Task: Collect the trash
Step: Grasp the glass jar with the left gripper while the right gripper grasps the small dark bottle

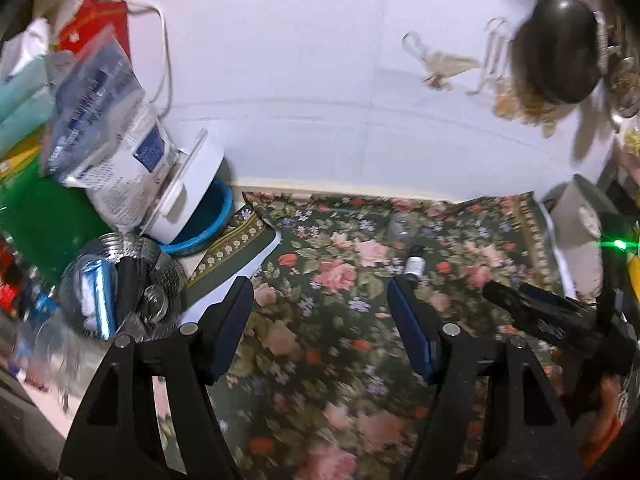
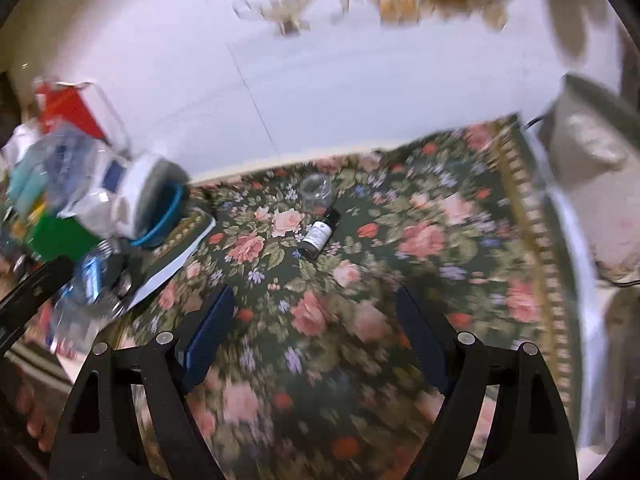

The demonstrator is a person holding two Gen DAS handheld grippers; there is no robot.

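A small dark bottle with a white label lies on its side on the floral rug. Just beyond it lies a clear plastic cup. My right gripper hovers open above the rug, short of the bottle, with nothing between its fingers. In the left wrist view the same bottle lies just past the right fingertip of my left gripper, which is open and empty. The cup shows only faintly there. My right gripper reaches in from the right.
A silver mesh basket holding a blue can stands at the left. Behind it are a white tub, a blue bowl, a crumpled plastic bag and a green box. A dark round object sits far right.
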